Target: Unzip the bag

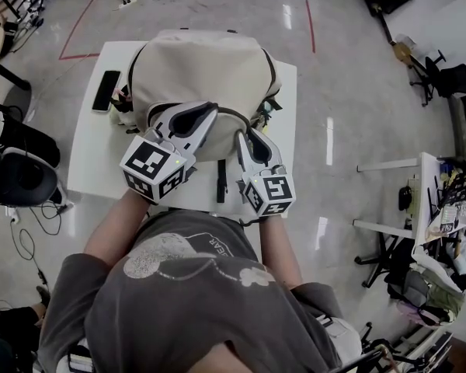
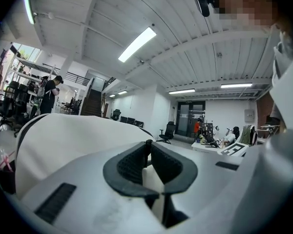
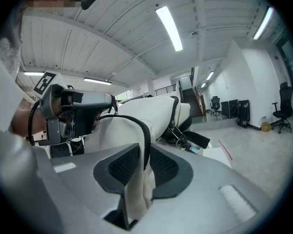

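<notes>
— Where is the bag (image 1: 202, 68)?
— On the white table (image 1: 89, 158), filling its far half. A dark phone (image 1: 106, 90) lies just beside it, near the table's left edge.
— And the left gripper (image 1: 204, 113)?
— It reaches to the bag's near side. Its fingers (image 2: 129, 165) are pinched almost together on a fold of the cream cloth, which shows between the pads.
— The right gripper (image 1: 247, 137)?
— Just beside the left one, on the same near side. Its fingers (image 3: 119, 167) clamp a flap of the bag, and the dark zip (image 3: 146, 140) runs along the flap's edge, down between the pads.
— Is the zip's slider in either grip?
— That cannot be told: only cloth and zip edge show there.
— The person?
— At the table's near edge, both arms stretched forward over it
</notes>
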Demonstrator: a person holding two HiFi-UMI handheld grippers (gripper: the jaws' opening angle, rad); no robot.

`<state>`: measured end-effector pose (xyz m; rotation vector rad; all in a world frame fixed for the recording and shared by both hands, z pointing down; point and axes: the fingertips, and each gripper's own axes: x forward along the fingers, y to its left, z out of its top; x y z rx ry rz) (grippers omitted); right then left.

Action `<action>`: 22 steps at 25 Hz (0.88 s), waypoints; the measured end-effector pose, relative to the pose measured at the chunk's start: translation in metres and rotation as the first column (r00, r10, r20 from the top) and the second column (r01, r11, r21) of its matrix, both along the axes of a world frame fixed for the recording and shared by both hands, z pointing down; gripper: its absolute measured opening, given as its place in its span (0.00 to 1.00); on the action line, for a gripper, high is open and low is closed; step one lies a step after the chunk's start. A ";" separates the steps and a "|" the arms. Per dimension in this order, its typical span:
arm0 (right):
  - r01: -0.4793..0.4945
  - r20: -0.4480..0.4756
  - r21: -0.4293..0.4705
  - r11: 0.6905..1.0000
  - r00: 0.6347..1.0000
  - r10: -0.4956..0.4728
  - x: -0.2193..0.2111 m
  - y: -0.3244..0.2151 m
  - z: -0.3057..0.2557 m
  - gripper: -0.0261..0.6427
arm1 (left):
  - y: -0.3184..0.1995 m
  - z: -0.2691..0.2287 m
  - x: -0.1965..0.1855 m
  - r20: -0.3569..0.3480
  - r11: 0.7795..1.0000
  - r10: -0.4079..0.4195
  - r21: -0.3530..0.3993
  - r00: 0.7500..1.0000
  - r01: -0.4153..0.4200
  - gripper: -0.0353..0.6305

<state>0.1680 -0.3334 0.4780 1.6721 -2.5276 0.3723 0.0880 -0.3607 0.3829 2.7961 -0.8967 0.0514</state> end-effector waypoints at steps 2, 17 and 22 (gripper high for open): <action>-0.008 -0.007 0.000 1.000 1.000 0.008 0.000 0.001 -0.001 0.15 | 0.006 0.000 -0.003 -0.004 1.000 0.007 -0.007 1.000 -0.007 0.12; -0.103 -0.021 0.007 0.995 0.994 0.103 0.001 0.009 -0.003 0.16 | 0.055 0.045 -0.018 -0.036 0.987 0.069 -0.142 0.997 -0.073 0.16; -0.159 -0.056 0.008 0.987 0.986 0.159 0.007 0.017 -0.003 0.15 | 0.058 0.046 -0.027 -0.050 0.987 0.068 -0.141 0.996 -0.075 0.18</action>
